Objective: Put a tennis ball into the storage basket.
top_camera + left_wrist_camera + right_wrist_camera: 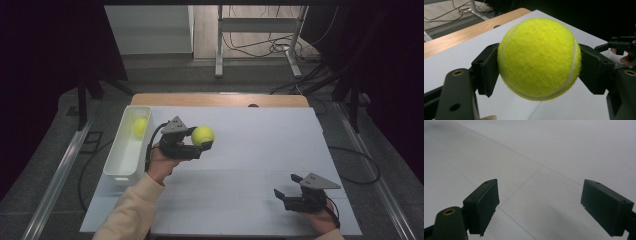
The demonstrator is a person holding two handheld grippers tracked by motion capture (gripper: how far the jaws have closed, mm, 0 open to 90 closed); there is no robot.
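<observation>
Leftmost on the counter [240,165], a long white bin [116,165] lies along the edge of the white sheet, and a yellow-green tennis ball [140,126] rests inside its far end. Just to the right of the bin, the left gripper [199,144] is held up off the sheet by the person's left hand [161,164], a cream sleeve [131,212] trailing back toward the bottom edge. Its fingers are clamped on a second tennis ball [203,135], which sits above the counter, near the bin but clear of it.

Seen from the left gripper view, this held ball [539,59] is a bright, fuzzy yellow-green with a nap that catches the light. A pale curved seam runs down its left side, sweeps under the bottom and climbs the right side. One black pad [486,68] presses against its left flank and the other against its right, so the ball bulges out above and below them, with the white sheet visible underneath.

Farther right, well apart from the ball, the right gripper [286,190] rests low near the front right corner of the sheet in the person's right hand [322,217]. Its fingers [482,205] stand wide apart with bare white surface between them.
</observation>
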